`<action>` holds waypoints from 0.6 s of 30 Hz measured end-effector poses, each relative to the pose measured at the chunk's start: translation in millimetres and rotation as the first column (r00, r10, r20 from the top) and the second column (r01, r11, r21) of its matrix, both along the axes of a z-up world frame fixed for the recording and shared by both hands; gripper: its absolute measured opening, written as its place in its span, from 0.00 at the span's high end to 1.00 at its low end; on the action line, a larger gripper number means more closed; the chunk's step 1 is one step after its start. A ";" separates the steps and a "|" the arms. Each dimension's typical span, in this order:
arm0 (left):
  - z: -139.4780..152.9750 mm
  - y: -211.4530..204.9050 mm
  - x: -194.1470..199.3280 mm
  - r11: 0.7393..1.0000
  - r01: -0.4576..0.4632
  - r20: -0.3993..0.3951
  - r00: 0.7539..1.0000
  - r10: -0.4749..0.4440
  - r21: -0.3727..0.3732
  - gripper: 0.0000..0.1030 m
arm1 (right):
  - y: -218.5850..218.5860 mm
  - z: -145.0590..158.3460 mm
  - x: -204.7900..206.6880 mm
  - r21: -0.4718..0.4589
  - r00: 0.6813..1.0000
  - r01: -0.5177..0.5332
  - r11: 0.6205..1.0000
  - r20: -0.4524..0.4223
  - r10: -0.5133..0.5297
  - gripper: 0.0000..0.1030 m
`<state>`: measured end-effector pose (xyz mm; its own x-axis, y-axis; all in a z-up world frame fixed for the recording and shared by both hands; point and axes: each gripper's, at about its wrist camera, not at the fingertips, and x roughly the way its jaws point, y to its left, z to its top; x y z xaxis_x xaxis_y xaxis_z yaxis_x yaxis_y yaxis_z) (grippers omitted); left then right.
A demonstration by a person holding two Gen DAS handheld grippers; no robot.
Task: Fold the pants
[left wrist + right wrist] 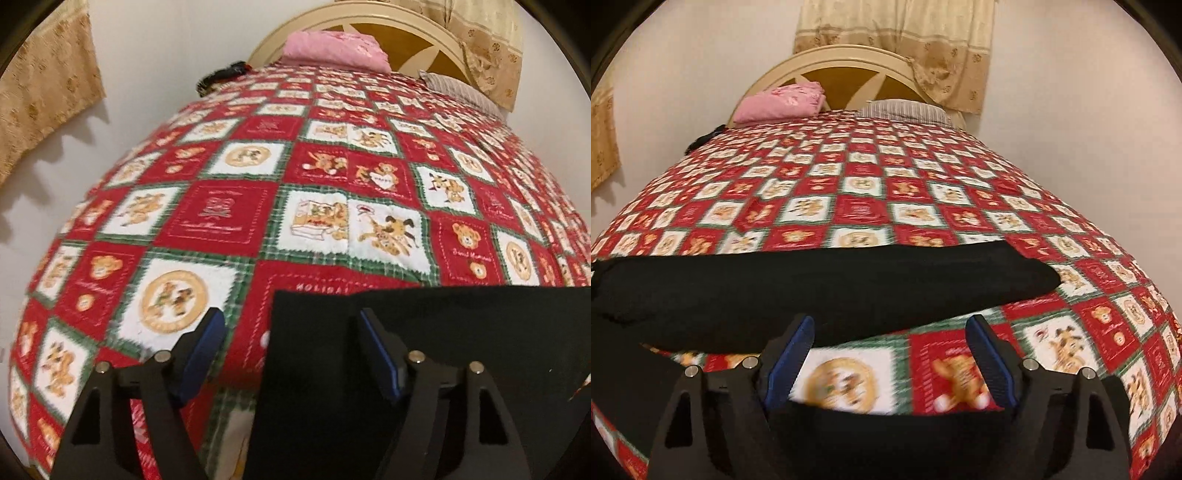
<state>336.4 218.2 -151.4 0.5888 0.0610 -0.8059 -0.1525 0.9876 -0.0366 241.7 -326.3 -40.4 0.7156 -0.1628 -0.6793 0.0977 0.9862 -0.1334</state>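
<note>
Black pants (424,350) lie flat on a red, white and green patchwork bedspread (221,221). In the left wrist view a straight end of the pants fills the lower right. My left gripper (291,332) hovers open over that end's left edge, its right finger above the black cloth and its left finger above the bedspread. In the right wrist view one black leg (812,284) stretches across the bedspread (886,184), and more black cloth (886,424) lies under the fingers. My right gripper (890,325) stands open over the gap between them, with nothing pinched.
A folded pink cloth (779,101) and a striped pillow (905,110) lie by the cream headboard (827,59). Beige curtains (923,48) hang behind. A dark item (221,75) sits at the bed's far left edge. White walls flank the bed.
</note>
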 end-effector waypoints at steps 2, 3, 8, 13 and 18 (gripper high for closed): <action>-3.0 3.0 4.0 1.000 0.010 0.002 1.000 -0.010 -0.018 0.30 | -13.1 2.0 6.2 0.000 1.000 0.018 1.000 -0.001 -0.018 0.17; -5.5 4.3 6.0 0.999 0.022 -0.002 1.000 -0.022 -0.038 0.35 | -17.1 2.4 8.2 -0.002 1.000 0.026 1.000 0.000 -0.026 0.17; -10.6 7.0 6.0 0.992 0.065 0.012 0.998 -0.064 -0.107 0.45 | -47.9 3.4 22.9 0.031 0.997 0.071 0.997 -0.018 -0.070 0.18; -10.3 7.3 11.2 0.991 0.090 0.009 0.996 -0.090 -0.099 0.45 | -77.1 -0.5 38.3 0.082 0.992 0.118 0.990 -0.048 -0.114 0.22; -6.8 7.6 14.4 0.988 0.109 0.012 0.994 -0.108 -0.111 0.63 | -107.9 0.0 53.4 0.093 0.983 0.177 0.980 -0.075 -0.170 0.27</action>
